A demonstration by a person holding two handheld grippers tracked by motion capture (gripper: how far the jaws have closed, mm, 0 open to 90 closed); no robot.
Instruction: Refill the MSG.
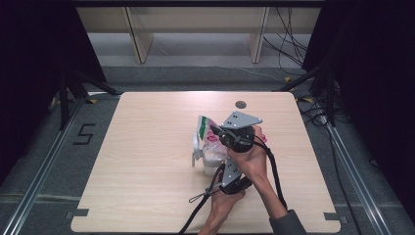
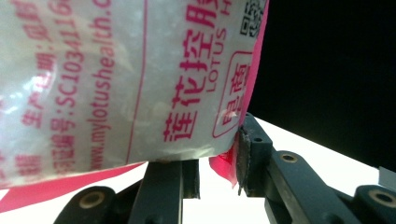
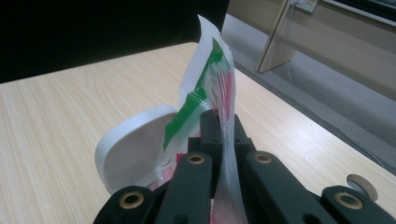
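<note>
A clear plastic bag (image 1: 207, 131) with pink and green print is held up over the middle of the table. My right gripper (image 1: 216, 131) comes from the right and is shut on its top seam; in the right gripper view the jaws (image 3: 223, 123) pinch the thin film of the bag (image 3: 210, 79). My left gripper (image 1: 221, 170) reaches up from below. In the left gripper view the bulging lower part of the bag (image 2: 116, 84), printed with red lettering, sits between its jaws (image 2: 217, 158), and both pads touch it. A white container (image 1: 209, 165) with an open lid (image 3: 135, 149) stands under the bag.
The light wooden table (image 1: 147, 147) has a round cable port (image 1: 240, 104) near its far edge, also seen as a grey disc (image 3: 362, 185). Black gripper cables (image 1: 198, 198) trail to the front edge. Dark stands and floor rails flank the table; wooden furniture legs stand beyond.
</note>
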